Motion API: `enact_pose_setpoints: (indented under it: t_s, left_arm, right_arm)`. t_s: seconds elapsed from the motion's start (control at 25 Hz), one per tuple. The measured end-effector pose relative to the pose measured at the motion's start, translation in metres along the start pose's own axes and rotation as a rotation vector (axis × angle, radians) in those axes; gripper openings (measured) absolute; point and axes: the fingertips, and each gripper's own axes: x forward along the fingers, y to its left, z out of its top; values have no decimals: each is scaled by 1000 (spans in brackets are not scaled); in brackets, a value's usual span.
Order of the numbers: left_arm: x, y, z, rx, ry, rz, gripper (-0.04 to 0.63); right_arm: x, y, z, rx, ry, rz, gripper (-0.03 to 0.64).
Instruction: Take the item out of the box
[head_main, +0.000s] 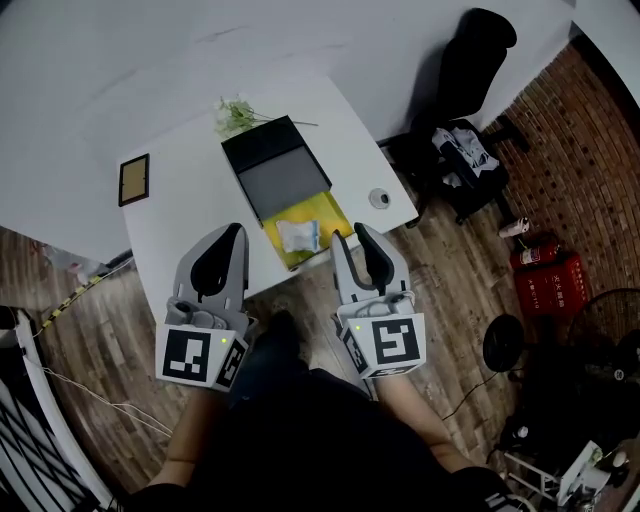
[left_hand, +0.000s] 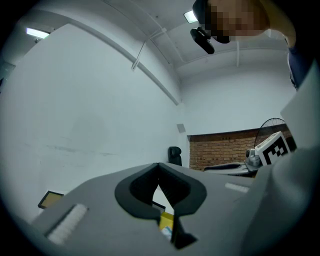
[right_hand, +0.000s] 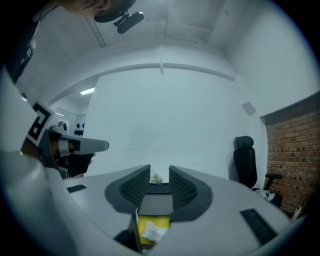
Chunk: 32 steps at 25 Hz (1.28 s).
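Hovering at the near edge of the white table (head_main: 180, 200), both grippers point toward the black box (head_main: 262, 143), and neither one touches it. The left gripper (head_main: 236, 232) has its 2 jaws pressed together at the tips with nothing caught between them; in its own view a sliver of the yellow lining (left_hand: 166, 220) peeks through the gap lower down. The right gripper (head_main: 349, 231) has its 2 jaws spread and parallel, empty, with the open box framed right in the gap.

The box lies open on the table, grey-lined half farther back, yellow-lined half nearest the person, right at the table's near edge. There's the item: a white packet (head_main: 298, 236) lying in that yellow half, just beyond the tips and between the 2 grippers, a little crumpled as the right gripper view shows it (right_hand: 154, 230).

Just behind the box sits a green sprig (head_main: 236, 115). A picture frame (head_main: 134, 179) lies flat off to the left, well apart from the box. A black office chair (head_main: 470, 60) stands beyond the table's right end on the wooden floor (head_main: 130, 330)
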Motion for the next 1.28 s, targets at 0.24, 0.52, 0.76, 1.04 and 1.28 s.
enact_pose_setpoints:
  t_s: [0.24,0.52,0.76,1.04,1.28]
  left_arm:
    - [41,21,-20,-5,46,-40,12]
    - [80,45,-35,-12,69,-100,12]
    - [104,53,-55,-53,111,-168,12]
    - [114,59,-87,-51,184,-193,12]
    - [118,57,-113,-61,250,-196,11]
  right_arm:
    - [42,-8,-20,-8,42,34,108]
    - [84,-12,-45,-1,116,50,107]
    - [104,-13,-78,-9,197,63,107]
    - [115,-5,-114,-14,297,114,107]
    - [119,2,-154,-37,429,206,107]
